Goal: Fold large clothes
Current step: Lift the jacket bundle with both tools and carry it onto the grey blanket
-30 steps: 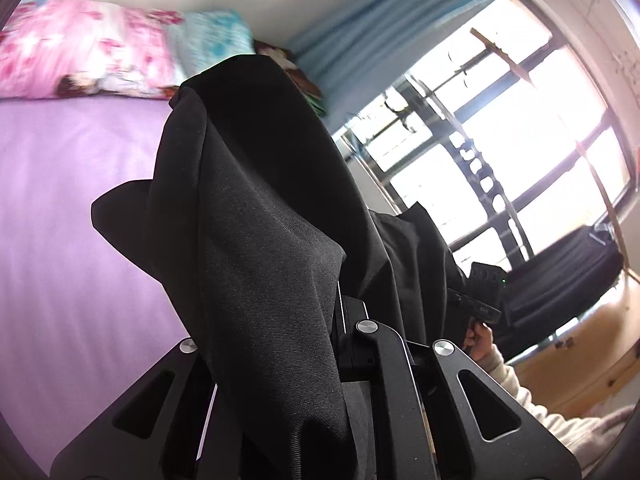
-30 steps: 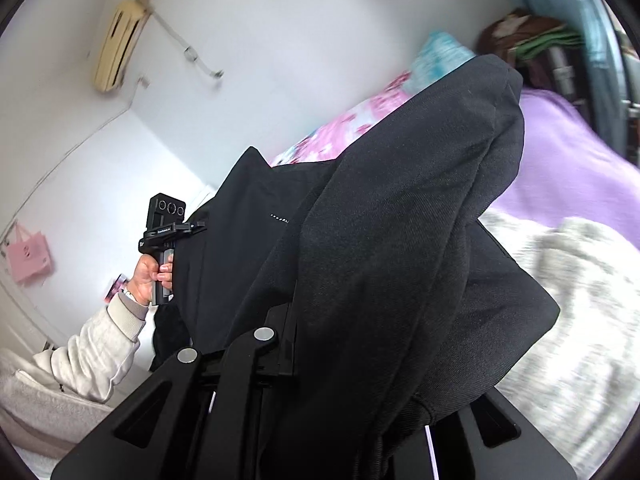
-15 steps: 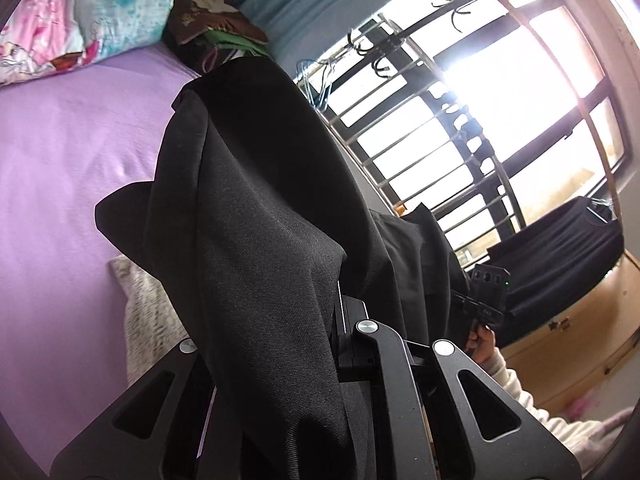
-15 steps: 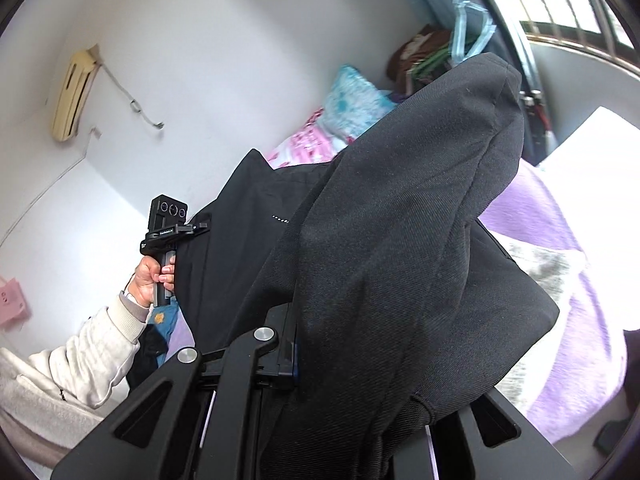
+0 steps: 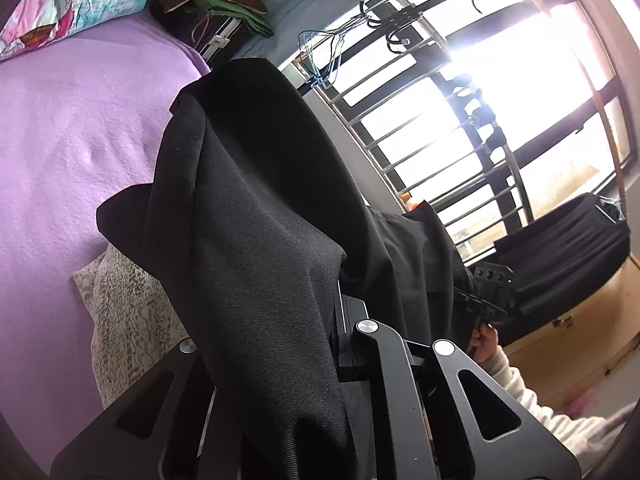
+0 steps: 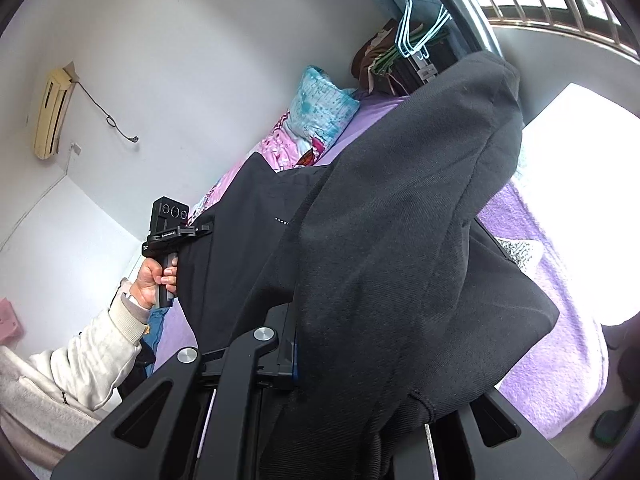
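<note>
A large black garment (image 5: 256, 240) hangs in the air between both grippers, above a purple bed (image 5: 60, 120). In the left wrist view it drapes over my left gripper (image 5: 312, 312) and hides the fingertips; the jaws are closed on the cloth. In the right wrist view the same garment (image 6: 400, 240) covers my right gripper (image 6: 332, 340), also shut on it. The left gripper also shows in the right wrist view (image 6: 172, 224), clamping the garment's far edge. The right gripper shows in the left wrist view (image 5: 484, 300), hand-held.
A pale patterned cloth (image 5: 124, 320) lies on the bed below the garment. Pillows (image 6: 320, 108) sit at the bed's head. A barred window (image 5: 480, 120) with hangers (image 6: 416, 28) is at the side, and a wooden cabinet (image 5: 580, 328) stands below it.
Both grippers have swung toward the window with the garment still held up. The view has shifted from the pillows to the window bars and bed edge. The grip is unchanged.
</note>
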{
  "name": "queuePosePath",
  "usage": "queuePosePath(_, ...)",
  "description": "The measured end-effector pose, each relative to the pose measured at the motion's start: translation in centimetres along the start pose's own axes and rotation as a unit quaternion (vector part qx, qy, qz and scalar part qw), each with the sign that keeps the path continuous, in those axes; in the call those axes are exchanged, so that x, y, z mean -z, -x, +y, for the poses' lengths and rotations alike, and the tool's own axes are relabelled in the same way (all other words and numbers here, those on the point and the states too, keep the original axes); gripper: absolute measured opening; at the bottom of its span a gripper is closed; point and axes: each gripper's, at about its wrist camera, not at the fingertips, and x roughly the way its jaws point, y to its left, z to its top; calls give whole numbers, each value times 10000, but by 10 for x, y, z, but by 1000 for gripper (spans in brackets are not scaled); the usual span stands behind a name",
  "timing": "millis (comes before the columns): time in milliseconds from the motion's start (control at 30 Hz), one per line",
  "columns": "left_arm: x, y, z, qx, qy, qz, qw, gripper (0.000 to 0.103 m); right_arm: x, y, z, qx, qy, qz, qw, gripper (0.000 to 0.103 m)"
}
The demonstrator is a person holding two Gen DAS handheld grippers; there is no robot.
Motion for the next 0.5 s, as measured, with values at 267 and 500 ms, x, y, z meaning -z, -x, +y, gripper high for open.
queuePosePath(267,27,-21,62,-54,447,78,9990,8,31,-18,-51,11,-502,63,9987,11)
queuePosePath(500,66,-50,131,-607,838,581,9929,9,79,-43,-110,299,-1149,277,9925,12)
